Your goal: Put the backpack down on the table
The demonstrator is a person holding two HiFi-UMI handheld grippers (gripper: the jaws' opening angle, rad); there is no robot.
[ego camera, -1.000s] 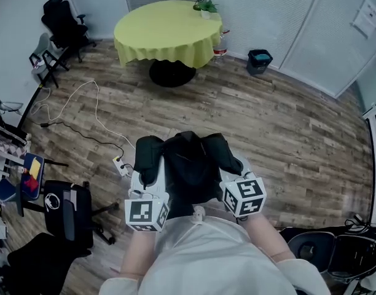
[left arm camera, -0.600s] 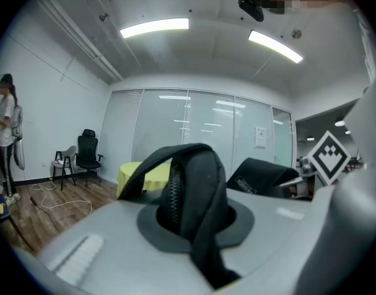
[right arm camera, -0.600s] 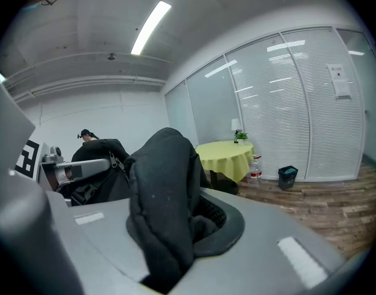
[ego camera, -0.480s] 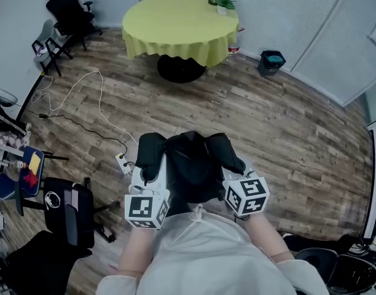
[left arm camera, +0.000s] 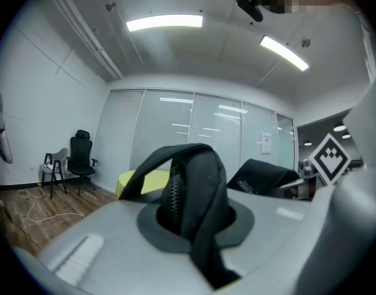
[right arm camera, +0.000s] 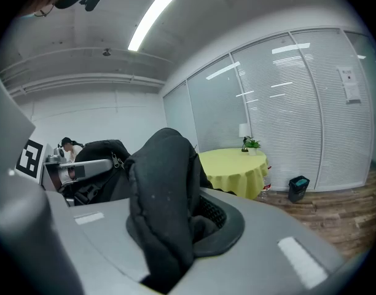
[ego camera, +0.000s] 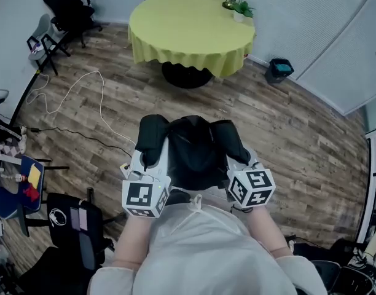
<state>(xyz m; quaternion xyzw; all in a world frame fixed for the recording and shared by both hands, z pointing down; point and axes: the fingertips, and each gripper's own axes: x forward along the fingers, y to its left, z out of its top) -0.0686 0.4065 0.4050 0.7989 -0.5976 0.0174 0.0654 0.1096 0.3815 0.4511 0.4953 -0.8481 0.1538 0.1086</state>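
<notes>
In the head view a black backpack (ego camera: 194, 152) hangs in front of the person, carried between both grippers above the wooden floor. My left gripper (ego camera: 148, 163) is shut on the bag's left strap, which shows as a black strap with a zipper (left arm camera: 189, 189) pinched in the jaws. My right gripper (ego camera: 240, 163) is shut on the other padded strap (right arm camera: 163, 195). The round table with a yellow-green cloth (ego camera: 191, 26) stands ahead, well apart from the bag. It also shows beyond the jaws as the table (left arm camera: 145, 180) and the table (right arm camera: 234, 168).
A potted plant (ego camera: 240, 8) and a lamp stand at the table's far right edge. Black office chairs (ego camera: 68, 8) are at the back left. A white cable (ego camera: 83, 94) snakes over the floor. A small bin (ego camera: 279, 69) sits by the wall on the right. A black chair (ego camera: 74, 220) stands close at the left.
The whole view has advanced toward the yellow-green table, which now sits larger and nearer in the head view. Both grippers keep the same hold on the backpack straps.
</notes>
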